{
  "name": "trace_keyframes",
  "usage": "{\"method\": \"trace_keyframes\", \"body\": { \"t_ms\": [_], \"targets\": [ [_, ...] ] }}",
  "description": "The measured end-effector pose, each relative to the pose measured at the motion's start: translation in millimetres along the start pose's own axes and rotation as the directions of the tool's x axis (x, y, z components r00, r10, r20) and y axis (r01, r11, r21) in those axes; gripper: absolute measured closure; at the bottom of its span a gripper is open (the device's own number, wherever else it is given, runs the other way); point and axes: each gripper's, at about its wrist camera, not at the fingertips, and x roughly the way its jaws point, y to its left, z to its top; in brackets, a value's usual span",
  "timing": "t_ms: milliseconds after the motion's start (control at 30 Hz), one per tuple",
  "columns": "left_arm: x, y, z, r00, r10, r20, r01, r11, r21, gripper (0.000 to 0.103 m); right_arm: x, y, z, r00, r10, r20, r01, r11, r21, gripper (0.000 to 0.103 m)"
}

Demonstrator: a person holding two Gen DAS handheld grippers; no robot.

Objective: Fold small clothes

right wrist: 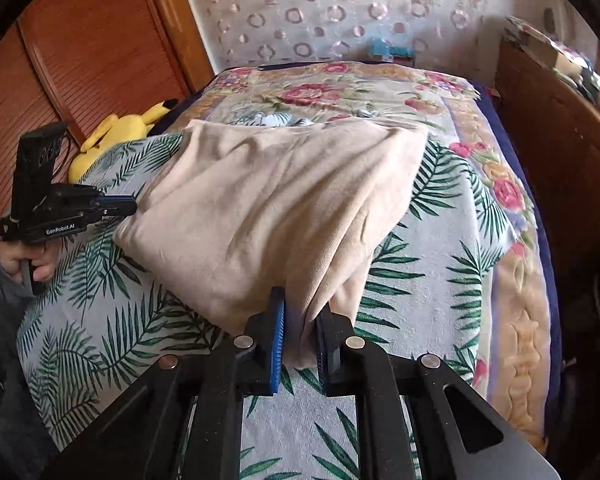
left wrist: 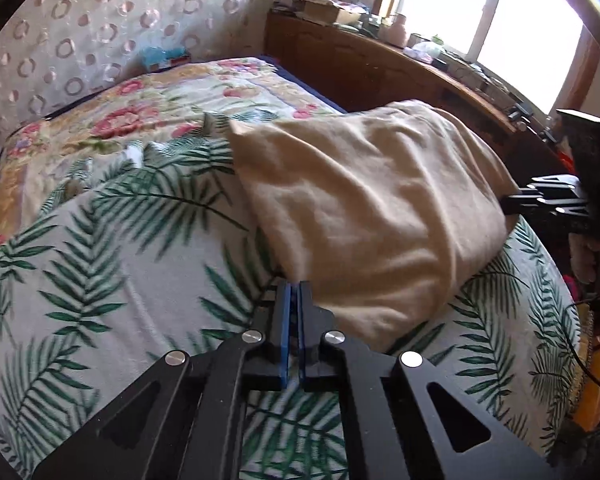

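Pinching the beige garment (right wrist: 268,208), both the left gripper (left wrist: 294,292) and right gripper (right wrist: 302,312) seem clamped on its corners.

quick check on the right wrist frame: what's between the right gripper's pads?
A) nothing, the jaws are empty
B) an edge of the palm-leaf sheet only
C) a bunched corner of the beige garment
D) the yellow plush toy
C: in the right wrist view the right gripper has its blue pads pressed on a bunched corner of the beige garment; the yellow plush toy lies far off by the wardrobe.
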Motion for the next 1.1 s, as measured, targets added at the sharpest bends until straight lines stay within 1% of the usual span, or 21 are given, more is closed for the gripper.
{"method": "trace_keyframes", "body": {
  "t_ms": [67, 100, 133, 167, 200, 233, 267, 333, 433, 567, 700, 767, 833, 867, 900, 933, 967, 1000, 1033, 1067, 1100],
  "targets": [
    [-4, 3, 4, 1.000, 0.022, 0.018, -0.022, 1.000, -0.006, 0.099, -2, 3, 0, 1.000, -0.024, 0.011, 0.024, 1.000, -0.006, 0.087],
    [-4, 5, 6, 0.999, 0.025, 0.021, -0.025, 1.000, -0.008, 0.095, -3, 4, 0, 0.999, -0.035, 0.020, 0.035, 0.999, -0.007, 0.082],
    [-4, 7, 9, 0.999, 0.025, 0.024, -0.025, 1.000, -0.011, 0.084, -5, 5, 1, 0.998, -0.060, 0.034, 0.060, 0.998, -0.006, 0.070],
    [-5, 9, 13, 0.999, 0.017, 0.029, -0.016, 1.000, -0.017, 0.076, -6, 6, 2, 0.995, -0.091, 0.051, 0.091, 0.996, -0.005, 0.054],
    [-5, 10, 17, 0.999, 0.002, 0.039, -0.001, 1.000, -0.022, 0.062, -7, 5, 5, 0.991, -0.116, 0.070, 0.116, 0.993, -0.001, 0.047],
    [-5, 10, 21, 0.999, -0.007, 0.045, 0.009, 1.000, -0.024, 0.056, -6, 4, 7, 0.989, -0.126, 0.081, 0.126, 0.992, 0.011, 0.040],
    [-3, 10, 26, 0.999, -0.016, 0.047, 0.017, 1.000, -0.024, 0.053, -4, 2, 9, 0.988, -0.129, 0.084, 0.127, 0.992, 0.025, 0.039],
    [4, 11, 34, 0.999, -0.026, 0.046, 0.028, 0.999, -0.024, 0.040, 3, -3, 17, 0.987, -0.132, 0.092, 0.128, 0.991, 0.043, 0.039],
    [16, 12, 45, 0.999, -0.030, 0.042, 0.031, 0.999, -0.030, 0.034, 22, -8, 24, 0.986, -0.141, 0.089, 0.135, 0.989, 0.067, 0.039],
    [32, 16, 56, 0.999, -0.035, 0.030, 0.036, 0.998, -0.046, 0.033, 49, -15, 33, 0.988, -0.138, 0.072, 0.131, 0.987, 0.093, 0.039],
    [47, 25, 58, 0.999, -0.036, 0.009, 0.037, 0.995, -0.088, 0.033, 64, -17, 35, 0.994, -0.096, 0.047, 0.090, 0.989, 0.117, 0.037],
    [47, 24, 58, 0.999, -0.038, 0.023, 0.040, 0.996, -0.079, 0.034, 69, -20, 36, 0.997, -0.063, 0.039, 0.058, 0.990, 0.132, 0.036],
    [48, 20, 58, 0.999, -0.033, 0.030, 0.035, 0.997, -0.064, 0.037, 70, -20, 36, 0.997, -0.062, 0.053, 0.054, 0.990, 0.128, 0.036],
    [48, 19, 58, 0.999, -0.036, 0.033, 0.038, 0.998, -0.056, 0.040, 70, -19, 35, 0.997, -0.059, 0.055, 0.052, 0.991, 0.122, 0.036],
    [48, 18, 58, 0.998, -0.043, 0.035, 0.044, 0.998, -0.051, 0.047, 71, -18, 34, 0.997, -0.056, 0.055, 0.049, 0.992, 0.117, 0.037],
    [48, 17, 59, 0.998, -0.054, 0.034, 0.056, 0.997, -0.051, 0.057, 71, -20, 36, 0.997, -0.050, 0.052, 0.044, 0.993, 0.111, 0.041],
    [49, 17, 59, 0.997, -0.075, 0.030, 0.077, 0.996, -0.054, 0.062, 73, -19, 37, 0.998, -0.032, 0.050, 0.027, 0.995, 0.100, 0.055],
    [50, 18, 60, 0.996, -0.085, 0.027, 0.086, 0.995, -0.058, 0.068, 74, -17, 37, 0.999, 0.001, 0.045, -0.005, 0.996, 0.090, 0.058],
    [50, 18, 60, 0.995, -0.091, 0.026, 0.093, 0.994, -0.059, 0.078, 74, -16, 37, 0.999, 0.000, 0.043, -0.003, 0.997, 0.082, 0.062],
    [50, 18, 60, 0.992, -0.121, 0.020, 0.122, 0.990, -0.066, 0.084, 72, -17, 37, 0.999, 0.008, 0.042, -0.011, 0.998, 0.066, 0.073],
    [50, 18, 61, 0.990, -0.142, 0.018, 0.143, 0.987, -0.076, 0.091, 71, -15, 38, 0.999, 0.024, 0.043, -0.026, 0.998, 0.050, 0.077]
  ]
}}
